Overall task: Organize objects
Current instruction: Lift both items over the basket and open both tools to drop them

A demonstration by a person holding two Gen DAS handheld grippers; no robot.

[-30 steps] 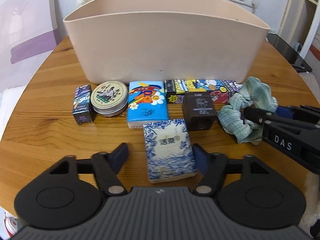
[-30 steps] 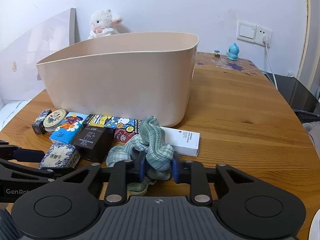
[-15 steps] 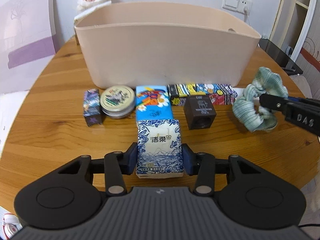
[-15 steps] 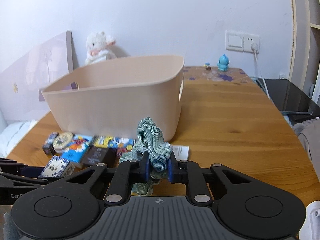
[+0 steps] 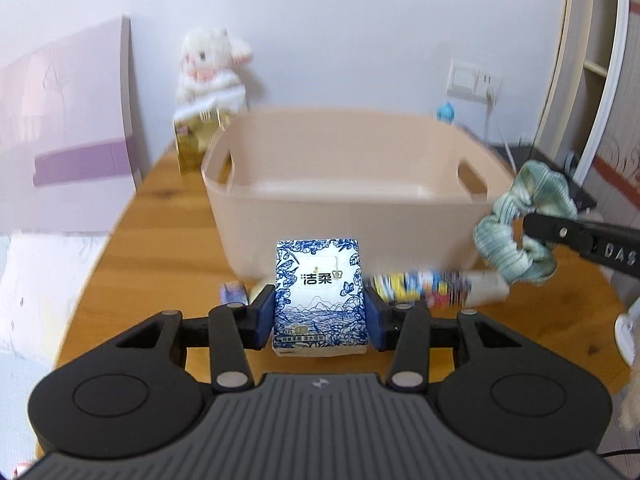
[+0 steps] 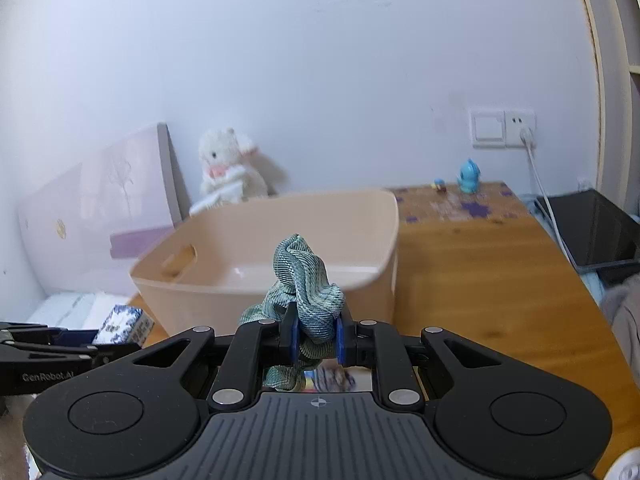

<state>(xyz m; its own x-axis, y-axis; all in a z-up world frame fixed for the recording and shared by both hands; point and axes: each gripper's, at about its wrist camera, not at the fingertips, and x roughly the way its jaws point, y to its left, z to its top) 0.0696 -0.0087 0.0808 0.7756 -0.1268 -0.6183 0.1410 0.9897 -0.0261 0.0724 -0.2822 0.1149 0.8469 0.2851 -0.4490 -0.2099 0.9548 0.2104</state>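
Left tongs (image 5: pixel 320 316) clamped on blue-and-white tissue pack (image 5: pixel 319 296), held above the desk (image 5: pixel 160 248) in front of the beige bin (image 5: pixel 340 216). Right tongs (image 6: pixel 317 334) clamped on green scrunchie (image 6: pixel 308 292), raised near the bin's right end.

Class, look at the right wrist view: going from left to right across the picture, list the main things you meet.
Tissue pack → plush lamb → green scrunchie in the right gripper → blue figurine → wall socket.
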